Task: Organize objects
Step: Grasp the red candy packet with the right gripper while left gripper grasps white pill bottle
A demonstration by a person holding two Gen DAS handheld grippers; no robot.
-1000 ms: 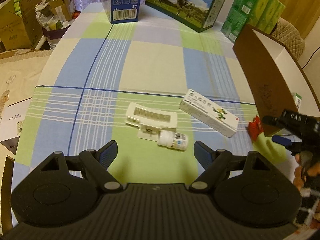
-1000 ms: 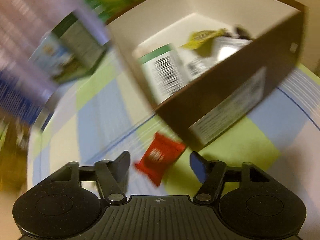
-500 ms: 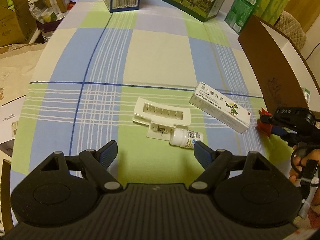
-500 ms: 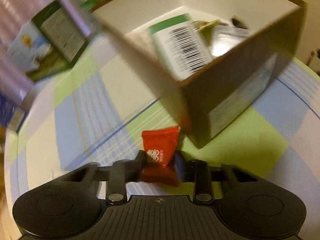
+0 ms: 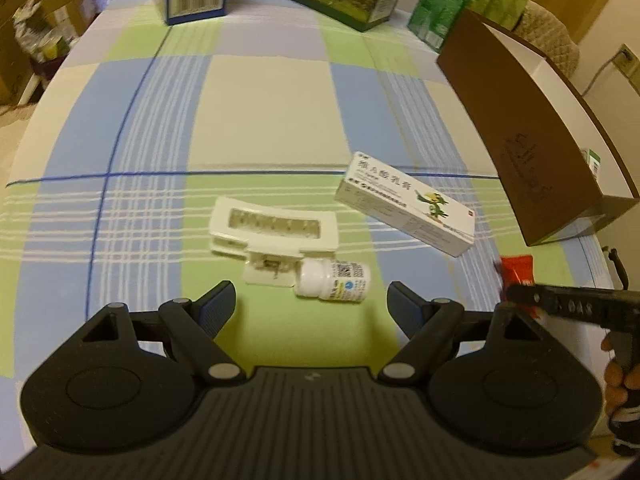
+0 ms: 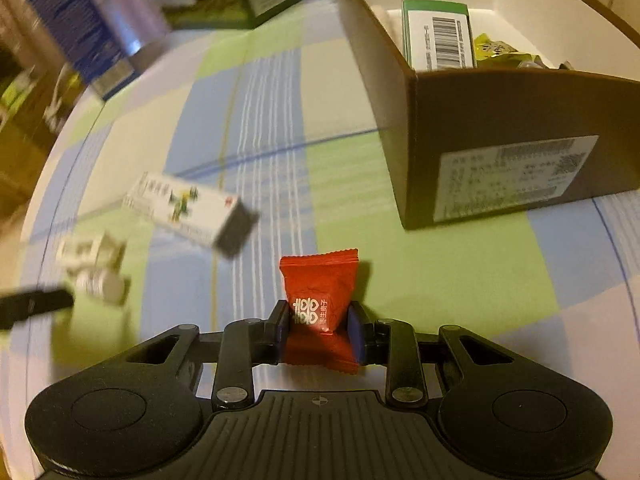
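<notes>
Checked blue-green-cream cloth covers the table point(image 5: 256, 112); tall cartons stand along its far edge.

Right tool point(image 6: 319, 326): clamped on red candy packet point(image 6: 318, 300), pads pinching its lower half, top flap sticking up free. Packet looks just off the cloth or barely on it, cannot tell which.

Left tool point(image 5: 308, 304): spread wide, holding nothing, hovering over the near part of the table, just short of white pill bottle point(image 5: 334, 280).

Brown open box point(image 6: 500, 140) sits by the right edge of the table, already holding a green-white carton point(image 6: 438, 36) and some wrappers.

Step, my read: carry the packet into the box. Lift straight up first, since the near wall is tall and the packet must clear its rim before moving over. Let go above the bare white floor, not onto the carton. Grip is low on a soft wrapper, so it may swing or slip.

Room: bare cloth between packet and box, nothing in the way. Ointment box point(image 5: 404, 204), white hair clip point(image 5: 274, 232) and bottle lie mid-table toward the near edge, clip and bottle touching. Right edge is close beside the box, little margin there.
</notes>
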